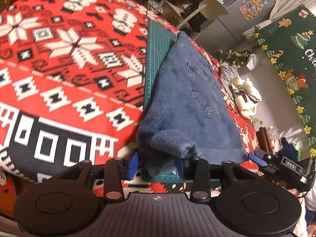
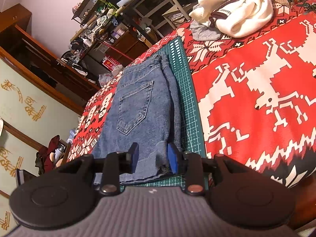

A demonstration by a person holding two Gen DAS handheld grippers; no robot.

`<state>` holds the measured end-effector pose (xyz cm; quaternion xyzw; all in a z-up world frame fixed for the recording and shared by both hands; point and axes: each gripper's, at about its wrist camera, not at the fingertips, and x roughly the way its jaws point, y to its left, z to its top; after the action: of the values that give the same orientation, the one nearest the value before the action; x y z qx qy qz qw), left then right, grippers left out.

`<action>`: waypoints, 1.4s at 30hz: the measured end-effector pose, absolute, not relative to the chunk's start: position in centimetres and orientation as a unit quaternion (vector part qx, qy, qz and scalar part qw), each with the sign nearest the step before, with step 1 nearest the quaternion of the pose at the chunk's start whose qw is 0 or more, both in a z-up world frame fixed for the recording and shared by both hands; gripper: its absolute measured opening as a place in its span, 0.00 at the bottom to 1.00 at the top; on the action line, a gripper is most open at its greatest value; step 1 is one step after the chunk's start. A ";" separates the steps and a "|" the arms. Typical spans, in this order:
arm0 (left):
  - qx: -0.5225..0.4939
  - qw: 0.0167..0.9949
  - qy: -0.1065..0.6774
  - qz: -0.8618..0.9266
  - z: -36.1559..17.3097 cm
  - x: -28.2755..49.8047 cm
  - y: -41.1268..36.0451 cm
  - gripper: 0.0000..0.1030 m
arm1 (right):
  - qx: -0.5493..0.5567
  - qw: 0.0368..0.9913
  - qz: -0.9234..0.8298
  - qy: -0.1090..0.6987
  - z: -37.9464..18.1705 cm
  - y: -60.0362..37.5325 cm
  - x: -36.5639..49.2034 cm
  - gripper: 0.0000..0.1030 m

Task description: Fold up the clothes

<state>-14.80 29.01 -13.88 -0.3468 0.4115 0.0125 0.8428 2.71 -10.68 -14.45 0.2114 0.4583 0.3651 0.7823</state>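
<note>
Folded blue jeans [image 1: 189, 98] lie on a green cutting mat [image 1: 156, 45], back pocket up. In the left wrist view my left gripper [image 1: 158, 165] stands open at the near edge. A bunched denim fold sits loosely between its blue pads [image 1: 133, 164]. My right gripper [image 1: 256, 157] shows at the jeans' right corner. In the right wrist view the jeans [image 2: 142, 102] stretch away along the mat [image 2: 189, 102]. There my right gripper [image 2: 153, 159] is shut on the near hem, with denim puckered up against the right pad [image 2: 171, 158].
A red and white patterned blanket [image 1: 59, 59] covers the bed under the mat. A white sweater [image 2: 237, 9] and a grey garment [image 2: 205, 31] lie piled at the far end. Shelves, a chair and clutter stand beyond the bed's edge.
</note>
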 end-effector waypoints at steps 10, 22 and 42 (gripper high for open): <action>-0.245 0.867 0.433 0.035 -13.4 -13.7 26.6 0.38 | 0.174 0.787 0.361 0.470 -15.0 -9.5 2.4 0.23; -0.246 0.871 0.423 0.044 -13.0 -16.0 27.9 0.14 | 0.172 0.790 0.357 0.468 -14.9 -10.0 2.5 0.06; 0.115 0.912 0.388 0.070 -13.3 -15.5 19.1 0.37 | 0.168 0.793 0.360 0.462 -14.0 -11.3 2.0 0.12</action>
<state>-15.52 19.09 -13.32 0.1147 0.3875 0.0699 0.9120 2.03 -11.32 -14.02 0.1680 0.4618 0.3598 0.7932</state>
